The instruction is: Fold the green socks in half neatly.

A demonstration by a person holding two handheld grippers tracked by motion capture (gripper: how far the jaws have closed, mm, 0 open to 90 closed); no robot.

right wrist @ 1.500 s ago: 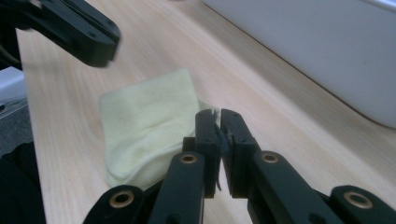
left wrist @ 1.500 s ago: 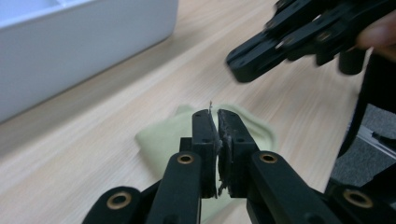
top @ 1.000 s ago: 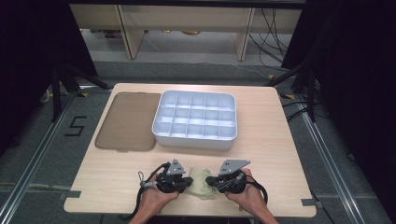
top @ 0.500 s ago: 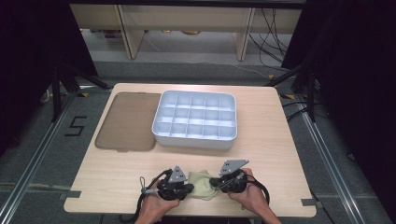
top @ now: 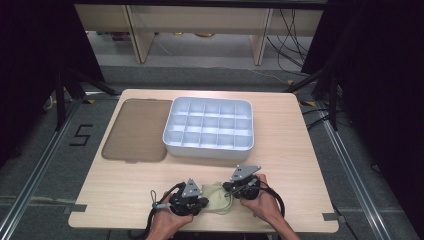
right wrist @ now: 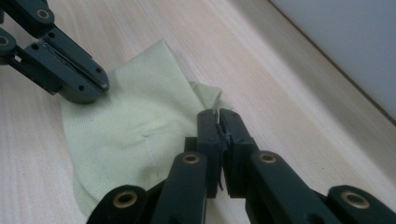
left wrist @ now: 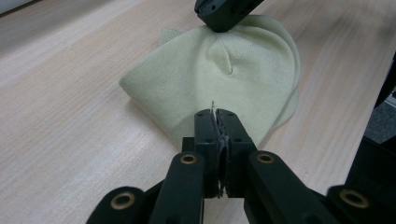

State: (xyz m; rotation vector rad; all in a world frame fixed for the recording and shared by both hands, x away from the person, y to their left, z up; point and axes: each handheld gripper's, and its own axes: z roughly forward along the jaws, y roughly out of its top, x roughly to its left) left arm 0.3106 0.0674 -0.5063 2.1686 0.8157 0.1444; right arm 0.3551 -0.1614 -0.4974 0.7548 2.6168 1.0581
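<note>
A pale yellow-green knitted cloth (top: 215, 199) lies crumpled near the table's front edge, between my two grippers. My left gripper (top: 204, 203) is at its left side. In the left gripper view the black jaws (left wrist: 215, 113) are pressed together on the near edge of the cloth (left wrist: 219, 70), with threads showing between them. My right gripper (top: 227, 190) is at the cloth's right side. The right gripper view has its jaws (right wrist: 218, 113) shut on a folded corner of the cloth (right wrist: 135, 126). The left gripper (right wrist: 100, 84) sits at the cloth's far corner in that view.
A white tray (top: 207, 150) split into several empty compartments stands in the middle of the wooden table (top: 290, 150). A flat brown lid (top: 137, 130) lies to its left. The table's front edge runs just below the hands. Dark floor and shelving surround the table.
Both hands have stayed at the cloth. The left gripper has edged slightly towards the front edge, and the cloth between them is a little more bunched.
</note>
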